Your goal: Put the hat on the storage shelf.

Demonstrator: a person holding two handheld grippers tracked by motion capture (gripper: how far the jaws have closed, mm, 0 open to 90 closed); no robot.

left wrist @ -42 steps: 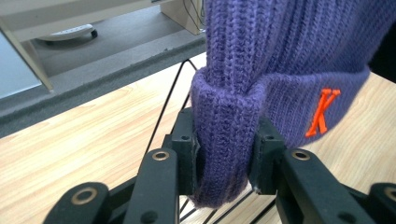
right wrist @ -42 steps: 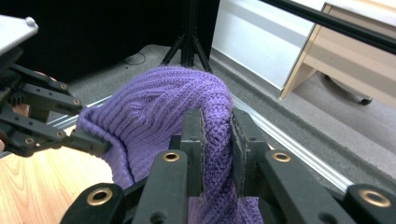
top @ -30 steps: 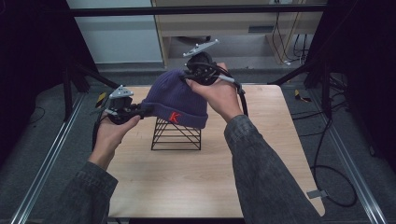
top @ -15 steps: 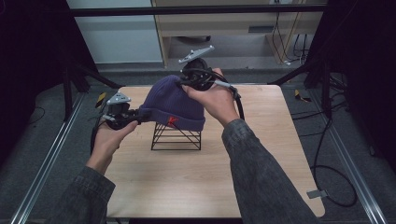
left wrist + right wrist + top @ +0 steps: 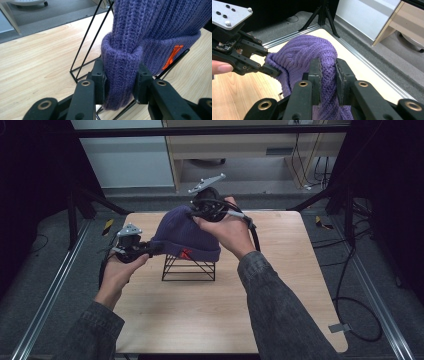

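A purple knitted beanie (image 5: 186, 236) with a folded cuff and an orange mark (image 5: 172, 56) hangs over a black wire stand (image 5: 189, 267) on the wooden table. My left gripper (image 5: 152, 248) is shut on the cuff at the hat's left edge; in the left gripper view the pads squeeze the thick cuff (image 5: 121, 72). My right gripper (image 5: 196, 213) is shut on the knit at the hat's far top; in the right gripper view a fold of the hat (image 5: 328, 75) is pinched between the jaws, and the left gripper (image 5: 273, 71) bites the hat's far edge.
The wooden table (image 5: 280, 305) has bare surface in front of and to the right of the stand. Metal rails (image 5: 45, 305) run along the floor on both sides. Cables (image 5: 350, 285) trail at the right. A wooden cabinet (image 5: 250, 145) stands behind the table.
The left hand and its side of the hat have sunk a little, bringing the hat lower over the wire stand. The right hand has hardly moved.
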